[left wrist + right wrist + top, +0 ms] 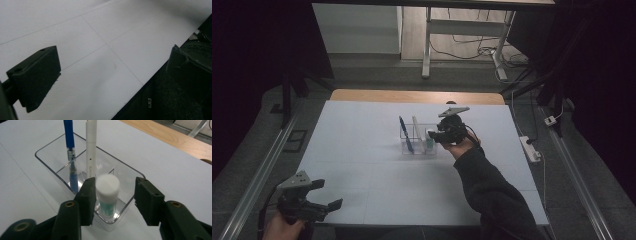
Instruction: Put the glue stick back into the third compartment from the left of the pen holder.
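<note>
A clear plastic organizer box [404, 148] [47, 155] stands mid-table on the white sheet. A blue pen [406, 134] [69, 142] and a white pen [416, 128] [91, 150] lean upright in its far compartment. A glue stick [430, 142] [108, 192] with a white cap and green body stands in the near compartment. My right gripper [435, 136] [116, 186] is open with its jaws either side of the glue stick's cap; the left jaw is close to it, the right jaw apart. My left gripper [328, 194] [113, 56] hangs open over the sheet's front left corner, holding nothing.
The white sheet [362, 130] covers most of the wooden table [412, 96]. Dark carpet [175, 100] lies past the table's front edge. A power strip [530, 149] and cables lie on the floor at the right. A desk frame [427, 55] stands behind the table.
</note>
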{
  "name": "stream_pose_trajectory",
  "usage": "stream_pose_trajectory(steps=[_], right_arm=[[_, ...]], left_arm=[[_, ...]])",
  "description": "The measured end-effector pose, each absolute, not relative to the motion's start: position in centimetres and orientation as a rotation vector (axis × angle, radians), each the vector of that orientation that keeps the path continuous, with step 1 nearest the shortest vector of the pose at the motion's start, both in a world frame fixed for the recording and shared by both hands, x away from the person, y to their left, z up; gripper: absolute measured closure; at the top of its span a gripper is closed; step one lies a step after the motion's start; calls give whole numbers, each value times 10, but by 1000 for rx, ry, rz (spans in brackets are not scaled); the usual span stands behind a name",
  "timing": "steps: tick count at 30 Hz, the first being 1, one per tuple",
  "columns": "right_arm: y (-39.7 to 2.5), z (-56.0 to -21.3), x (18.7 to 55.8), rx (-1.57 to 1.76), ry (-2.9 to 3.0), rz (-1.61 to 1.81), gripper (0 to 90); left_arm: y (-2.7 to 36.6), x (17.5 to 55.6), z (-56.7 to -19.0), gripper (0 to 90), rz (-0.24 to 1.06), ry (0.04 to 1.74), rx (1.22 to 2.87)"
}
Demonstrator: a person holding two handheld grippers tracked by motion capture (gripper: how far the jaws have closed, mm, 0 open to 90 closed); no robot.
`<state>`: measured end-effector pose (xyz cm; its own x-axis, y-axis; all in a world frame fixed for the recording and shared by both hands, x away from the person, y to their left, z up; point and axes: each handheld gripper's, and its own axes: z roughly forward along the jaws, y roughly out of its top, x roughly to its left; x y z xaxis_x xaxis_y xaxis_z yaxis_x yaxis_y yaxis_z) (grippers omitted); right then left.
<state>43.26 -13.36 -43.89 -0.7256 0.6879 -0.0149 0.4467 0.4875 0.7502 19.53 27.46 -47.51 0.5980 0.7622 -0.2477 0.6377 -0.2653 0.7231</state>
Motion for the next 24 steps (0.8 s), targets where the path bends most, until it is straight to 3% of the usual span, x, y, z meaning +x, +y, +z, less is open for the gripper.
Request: stream_pose_trajectory(steps=[17,24], right_arm=[[-150,-427,418,928,2457,1196,150],[-154,-424,407,916,2494,1175,88]], left_arm=[[274,196,-475,0,185,1114,1991],[274,197,-475,0,184,1113,1995]])
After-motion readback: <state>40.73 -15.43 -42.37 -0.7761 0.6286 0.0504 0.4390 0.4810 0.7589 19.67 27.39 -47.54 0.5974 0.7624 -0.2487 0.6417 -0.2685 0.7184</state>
